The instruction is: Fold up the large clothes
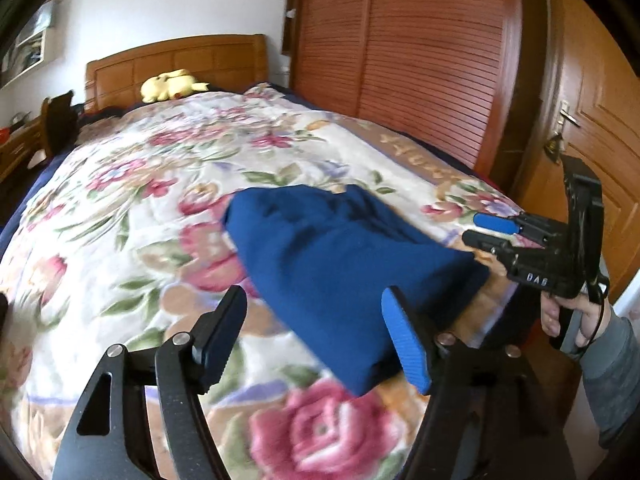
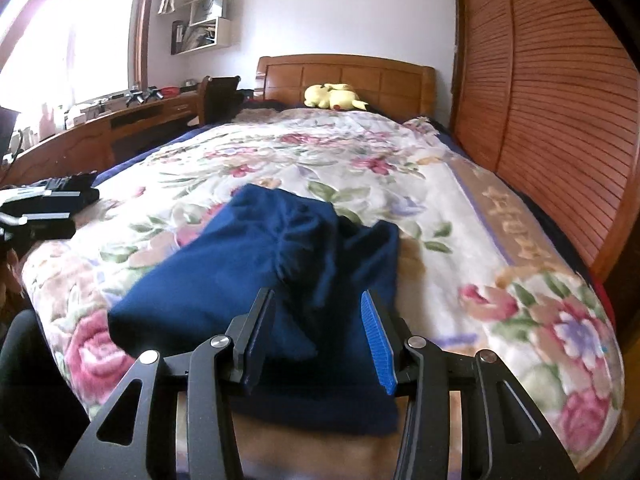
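- Daylight floods in from the window [image 2: 72, 40] at the upper left of the right wrist view; it is blown out to white glare
- The white wall [image 2: 340, 8] is evenly lit; shadows are soft
- Heavy fisheye bending at the rims; black corners
- The floral blanket [image 1: 120, 208] is smeared with motion blur, worst at the near roses; the blue garment [image 1: 344, 264] has soft edges
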Demonstrator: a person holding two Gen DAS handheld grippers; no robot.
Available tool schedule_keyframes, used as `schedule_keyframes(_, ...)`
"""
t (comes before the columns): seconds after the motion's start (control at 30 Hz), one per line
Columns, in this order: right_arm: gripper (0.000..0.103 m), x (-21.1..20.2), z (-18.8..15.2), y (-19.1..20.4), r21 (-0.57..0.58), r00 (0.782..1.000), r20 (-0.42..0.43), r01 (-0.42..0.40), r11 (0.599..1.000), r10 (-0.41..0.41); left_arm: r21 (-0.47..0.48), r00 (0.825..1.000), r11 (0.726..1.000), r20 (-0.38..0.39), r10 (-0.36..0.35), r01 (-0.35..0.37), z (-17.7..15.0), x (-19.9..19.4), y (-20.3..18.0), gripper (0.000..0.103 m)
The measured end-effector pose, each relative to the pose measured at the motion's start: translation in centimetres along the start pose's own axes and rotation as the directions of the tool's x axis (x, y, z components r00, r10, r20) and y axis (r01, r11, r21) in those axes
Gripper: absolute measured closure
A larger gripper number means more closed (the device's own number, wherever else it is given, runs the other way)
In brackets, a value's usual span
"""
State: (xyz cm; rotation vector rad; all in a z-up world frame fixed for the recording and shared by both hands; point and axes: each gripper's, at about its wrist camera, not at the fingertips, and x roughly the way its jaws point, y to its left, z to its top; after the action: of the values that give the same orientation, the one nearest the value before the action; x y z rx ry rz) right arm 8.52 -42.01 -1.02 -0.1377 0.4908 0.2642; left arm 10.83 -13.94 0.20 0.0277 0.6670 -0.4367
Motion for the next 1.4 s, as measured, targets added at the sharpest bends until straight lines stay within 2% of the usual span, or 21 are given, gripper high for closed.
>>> schedule_keyframes(0.27, 0.057, 2.8, 0.3, 2.2, -0.034, 0.997, -0.070, -0.023, 0.999, 0.021, -0.059, 0.999, 0.998, 0.017, 0.031, -0.030, -2.0, -0.2, 3.4, 0.031)
schedule_keyframes(0.37, 0.057, 4.2, 0.3, 2.7, -0.046, 0.994, -0.112, 0.002, 0.999, -0.007, -0.082, 0.999, 0.996, 0.021, 0.045, -0.043, -2.8, -0.6, 4.7, 0.031)
schedule_keyframes(0.7, 0.048, 7.5, -0.7, 2.9, 0.009, 0.979, -0.205, 0.000, 1.000, 0.002, -0.137, 0.995, 0.985, -0.001, 0.104, -0.103, -5.3, -2.0, 8.7, 0.031)
schedule_keyframes(0.97, 0.048, 7.7, -1.0, 3.0, 0.041, 0.964, -0.262, -0.044, 0.998, 0.054, -0.175, 0.995, 0.980, -0.009, 0.099, -0.099, -7.4, -2.6, 10.5, 0.031)
schedule_keyframes(1.1, 0.055, 7.8, -0.8, 3.2, 0.030, 0.960, -0.272, -0.058, 0.998, 0.064, -0.188, 0.995, 0.977, -0.019, 0.095, -0.097, -8.3, -2.4, 11.0, 0.031)
schedule_keyframes(1.37, 0.057, 7.8, -1.2, 3.2, 0.012, 0.962, -0.267, -0.060, 0.998, 0.061, -0.193, 0.994, 0.975, -0.035, 0.102, -0.107, -8.8, -1.6, 11.2, 0.031)
schedule_keyframes(1.4, 0.065, 7.8, -1.2, 3.2, 0.007, 0.963, -0.264, -0.059, 0.998, 0.059, -0.191, 0.994, 0.976, -0.036, 0.103, -0.108, -8.8, -1.5, 11.1, 0.031)
